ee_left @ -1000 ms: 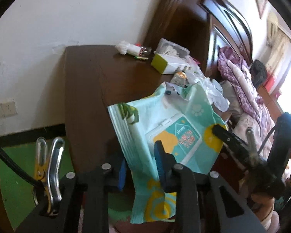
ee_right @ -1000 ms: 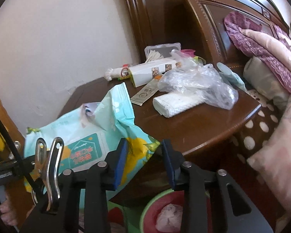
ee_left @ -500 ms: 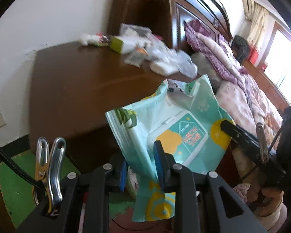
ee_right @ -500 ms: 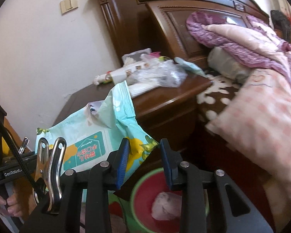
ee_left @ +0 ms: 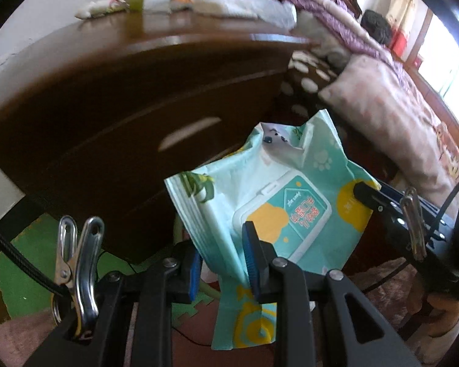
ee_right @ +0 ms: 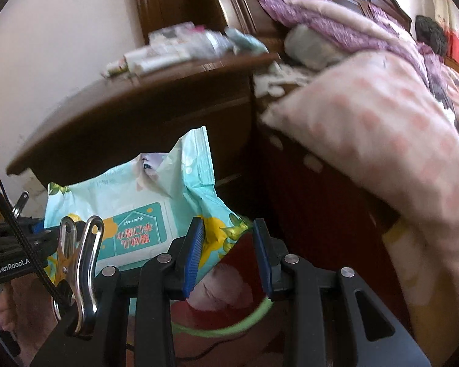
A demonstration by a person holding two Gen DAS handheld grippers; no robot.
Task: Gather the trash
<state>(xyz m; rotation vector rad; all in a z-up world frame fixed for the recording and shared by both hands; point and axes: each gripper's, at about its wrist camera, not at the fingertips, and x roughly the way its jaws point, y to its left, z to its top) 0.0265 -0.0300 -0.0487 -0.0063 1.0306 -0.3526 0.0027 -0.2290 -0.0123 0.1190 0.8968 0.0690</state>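
My left gripper (ee_left: 222, 263) jaws pinch the wet-wipe pack (ee_left: 278, 208) at its limp edge, my right gripper (ee_right: 228, 255) nipping the far corner; it hangs above the green-rimmed bin (ee_right: 229, 325) (light, crinkly, slippery film, so edges grip best).

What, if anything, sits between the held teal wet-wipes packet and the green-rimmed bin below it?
Nothing visible. The teal plastic wet-wipes packet hangs held by both grippers, left gripper and right gripper, just above the green-rimmed red bin, beside the dark wooden nightstand.
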